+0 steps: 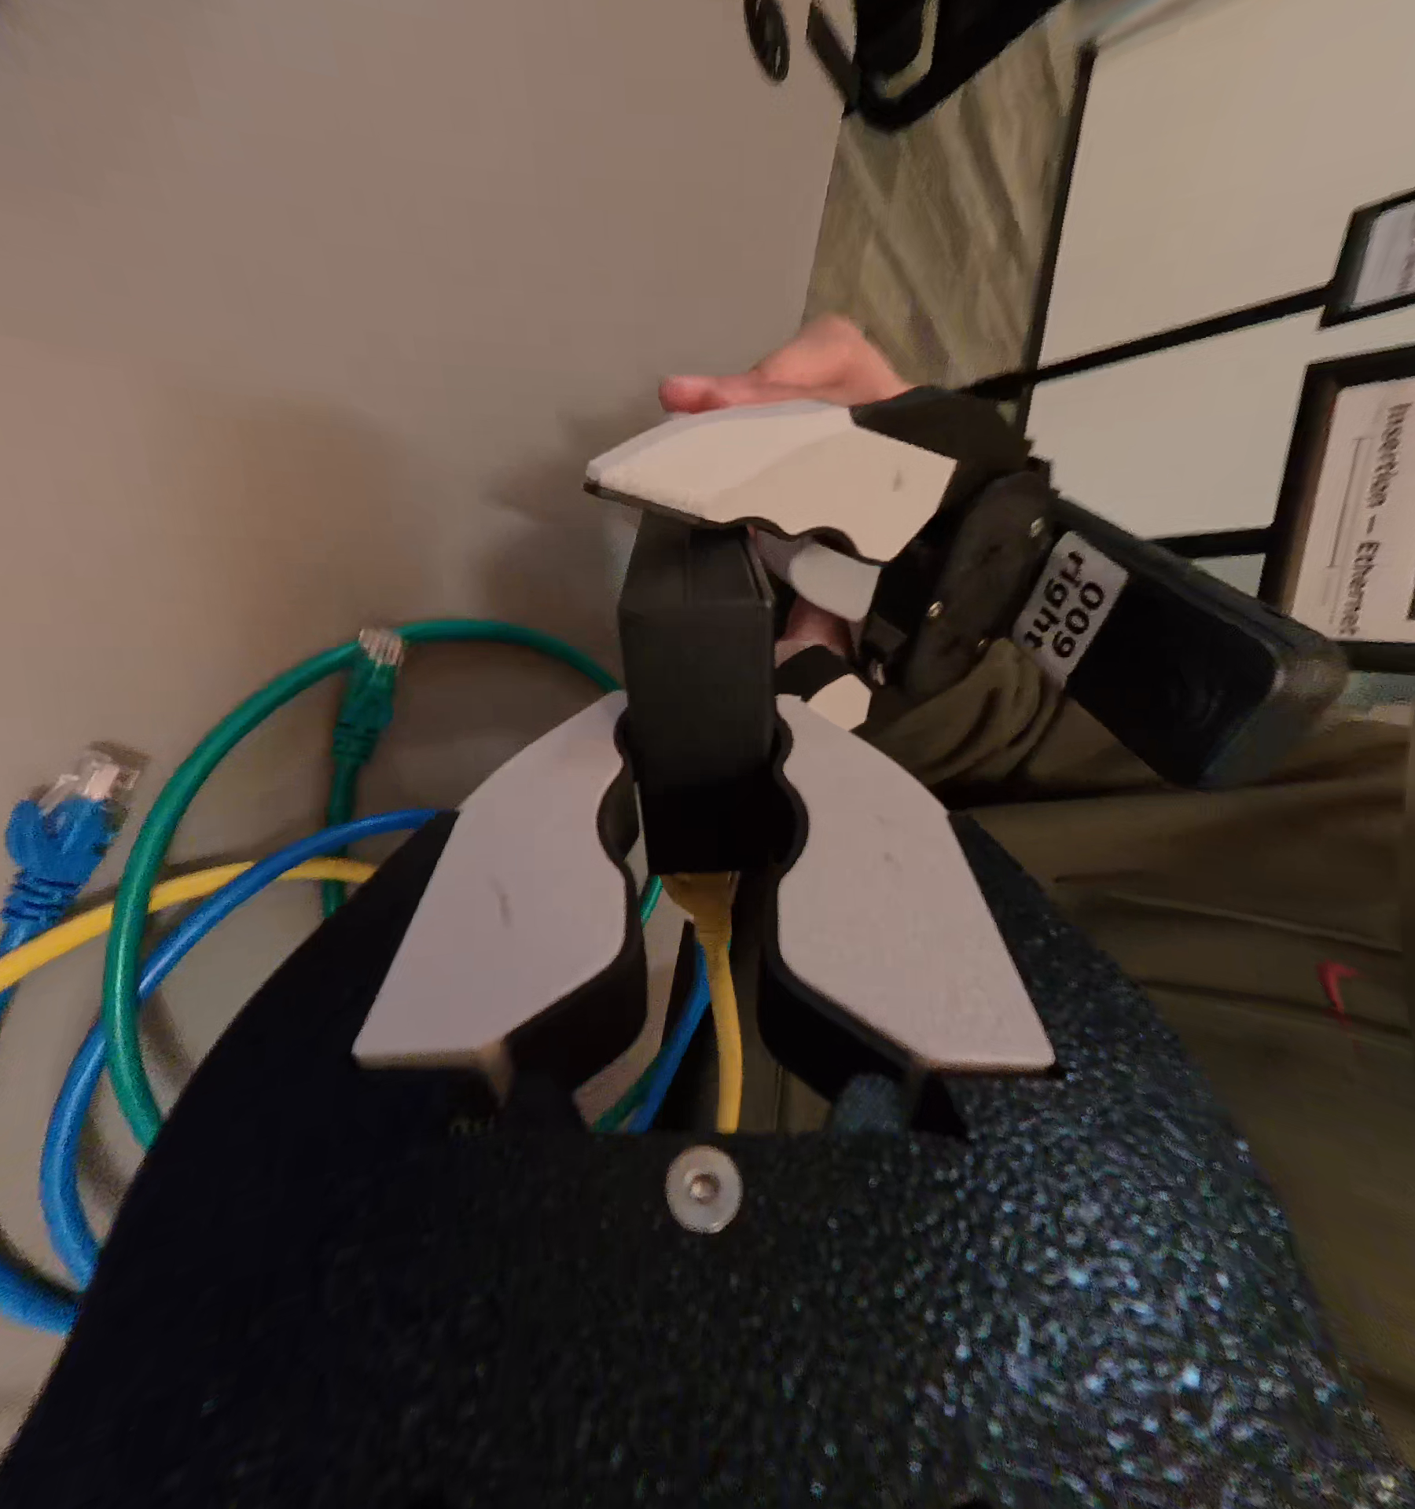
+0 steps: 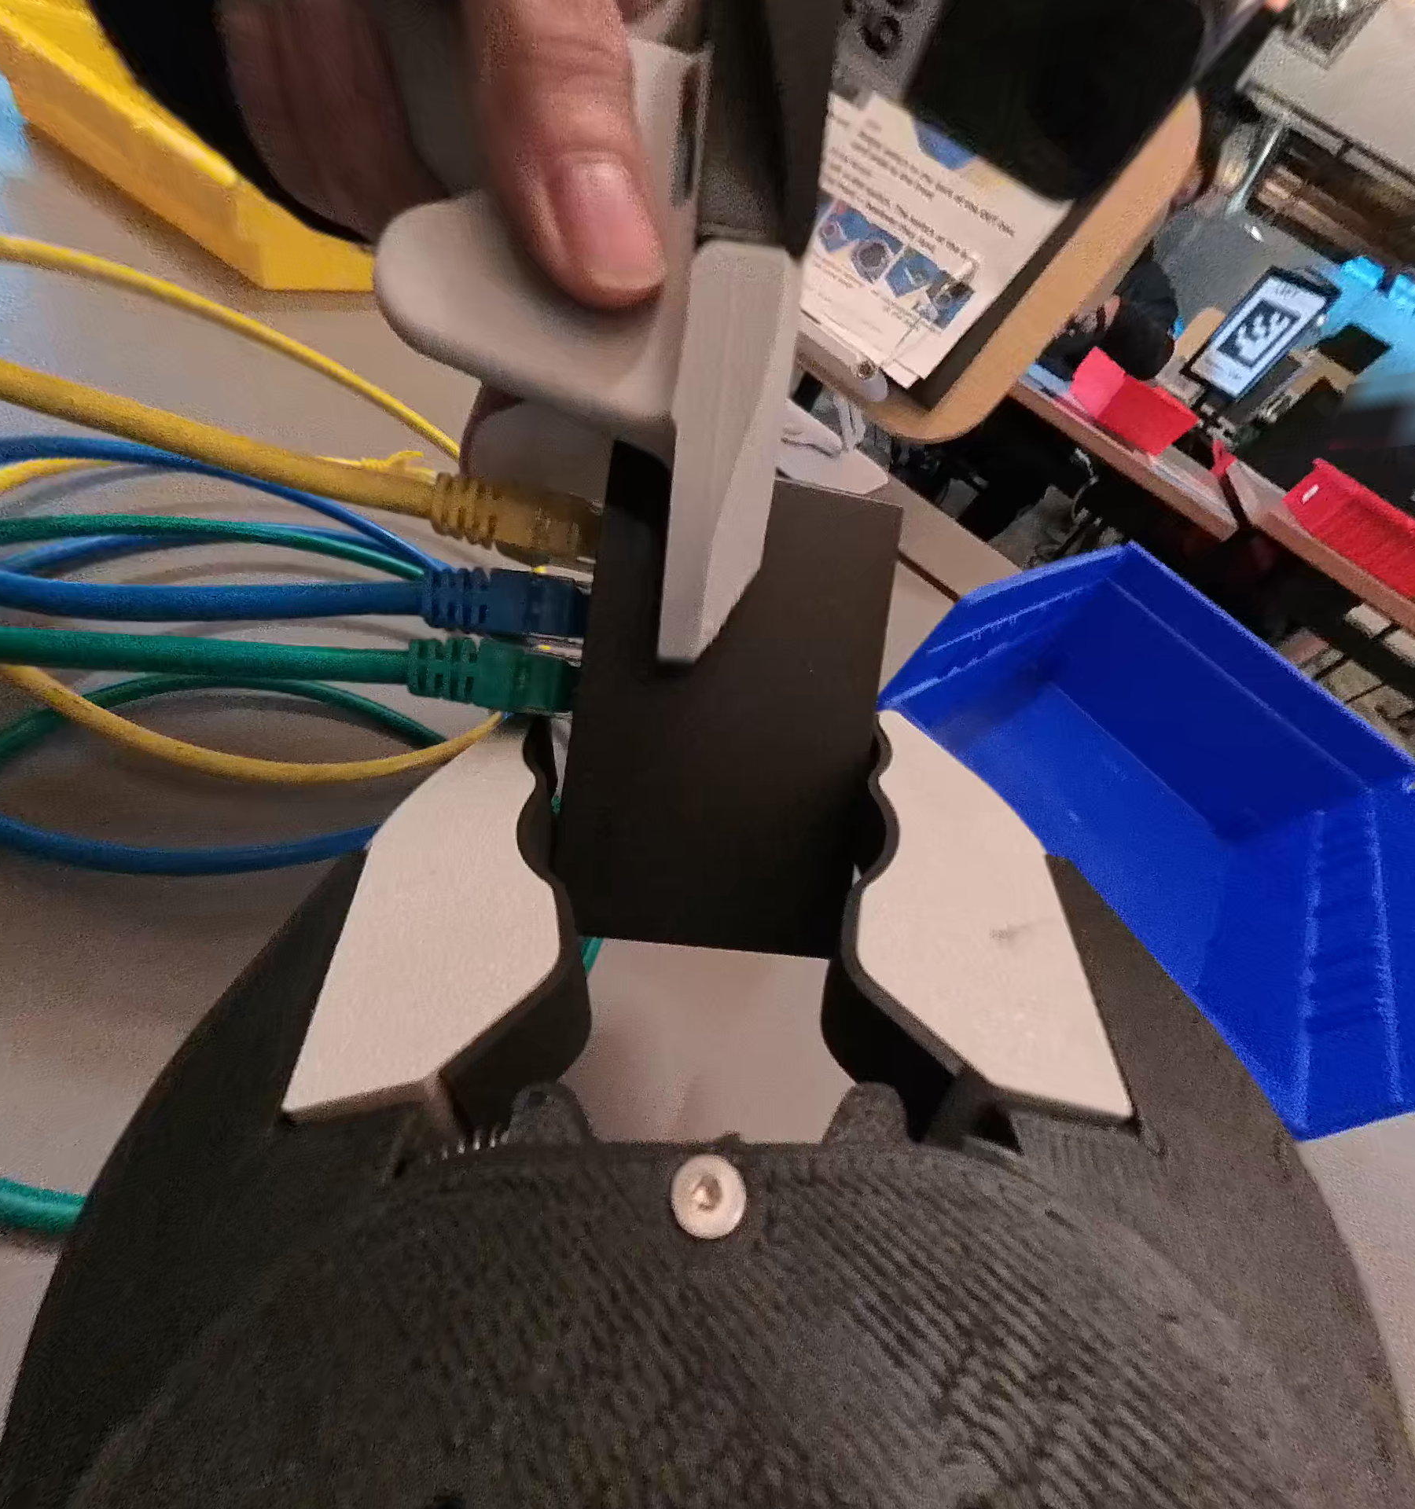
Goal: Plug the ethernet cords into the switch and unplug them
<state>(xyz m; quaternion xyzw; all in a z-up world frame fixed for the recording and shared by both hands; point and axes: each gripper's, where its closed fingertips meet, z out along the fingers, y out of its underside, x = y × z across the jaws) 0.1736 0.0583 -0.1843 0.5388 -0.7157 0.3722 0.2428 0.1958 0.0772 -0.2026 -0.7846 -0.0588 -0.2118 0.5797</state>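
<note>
The black switch (image 1: 696, 653) is held up off the table between both grippers. My left gripper (image 1: 703, 718) is shut on its near end. My right gripper's grey fingers (image 1: 769, 482) clamp its far end from the right. In the right wrist view my right gripper (image 2: 708, 735) is shut on the switch (image 2: 778, 620), and a left gripper finger (image 2: 720, 490) presses on it from above. A yellow plug (image 2: 516, 514), a blue plug (image 2: 516, 604) and a green plug (image 2: 492, 674) sit in its left side. The yellow cord (image 1: 720, 980) shows under the switch.
Loose green (image 1: 373, 661) and blue (image 1: 75, 792) plug ends lie on the grey table (image 1: 239, 408) among cable loops. A blue bin (image 2: 1178, 816) stands to the right and a yellow bin (image 2: 157, 163) at the far left. Hands hold both grippers.
</note>
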